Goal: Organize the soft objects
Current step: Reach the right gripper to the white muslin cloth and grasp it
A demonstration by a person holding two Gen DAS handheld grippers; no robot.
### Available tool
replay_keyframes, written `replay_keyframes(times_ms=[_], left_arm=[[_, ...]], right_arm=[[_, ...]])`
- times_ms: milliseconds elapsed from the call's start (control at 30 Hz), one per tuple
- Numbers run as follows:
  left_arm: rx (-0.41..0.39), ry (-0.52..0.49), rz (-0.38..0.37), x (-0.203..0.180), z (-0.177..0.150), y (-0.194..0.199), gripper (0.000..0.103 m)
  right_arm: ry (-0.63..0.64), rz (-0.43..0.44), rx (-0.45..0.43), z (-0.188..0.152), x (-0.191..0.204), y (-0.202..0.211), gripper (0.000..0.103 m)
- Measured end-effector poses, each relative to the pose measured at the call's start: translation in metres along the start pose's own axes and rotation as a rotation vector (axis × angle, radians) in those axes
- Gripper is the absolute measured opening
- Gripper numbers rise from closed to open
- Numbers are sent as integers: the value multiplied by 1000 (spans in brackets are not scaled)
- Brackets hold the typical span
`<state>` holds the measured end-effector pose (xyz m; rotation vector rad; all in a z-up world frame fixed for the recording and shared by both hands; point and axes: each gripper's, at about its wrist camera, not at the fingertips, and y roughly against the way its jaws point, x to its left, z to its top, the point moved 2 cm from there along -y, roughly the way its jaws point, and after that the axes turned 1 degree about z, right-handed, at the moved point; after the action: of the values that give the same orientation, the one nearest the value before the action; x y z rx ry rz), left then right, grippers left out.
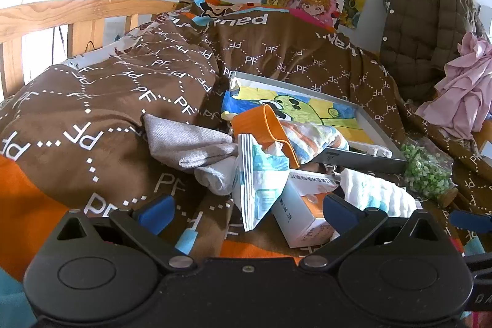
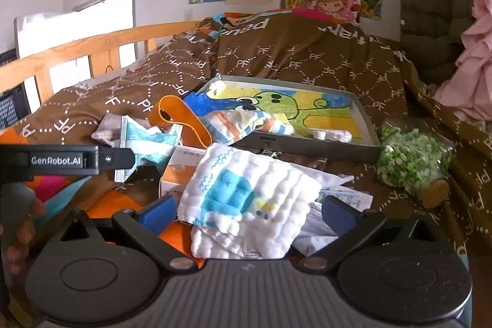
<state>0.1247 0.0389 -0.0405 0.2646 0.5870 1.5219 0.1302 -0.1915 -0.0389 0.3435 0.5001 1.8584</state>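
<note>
White quilted cotton washcloth with a blue print (image 2: 246, 202) lies low in the frame between our right gripper (image 2: 247, 212) fingers — spread wide, ready to pinch it. Our left gripper (image 1: 246, 208) — also wide, empty — hovers near the grey folded cloth (image 1: 187, 140).

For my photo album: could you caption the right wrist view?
Open right gripper poised over a white washcloth on a cluttered brown bedspread.
</note>
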Motion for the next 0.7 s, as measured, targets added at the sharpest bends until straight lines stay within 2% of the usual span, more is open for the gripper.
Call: replay_keyframes(times_ms=[300,633,700], left_arm=[[9,-13,-7,0,3,-21,102],[53,23,-43,1,0,-47,102],[49,31,-60,3,0,-47,95]], right_arm=[[147,5,13,1,15,-27,103],[217,-19,53,-6,21,-51,103],[229,-28,73,-8,21,-54,102]])
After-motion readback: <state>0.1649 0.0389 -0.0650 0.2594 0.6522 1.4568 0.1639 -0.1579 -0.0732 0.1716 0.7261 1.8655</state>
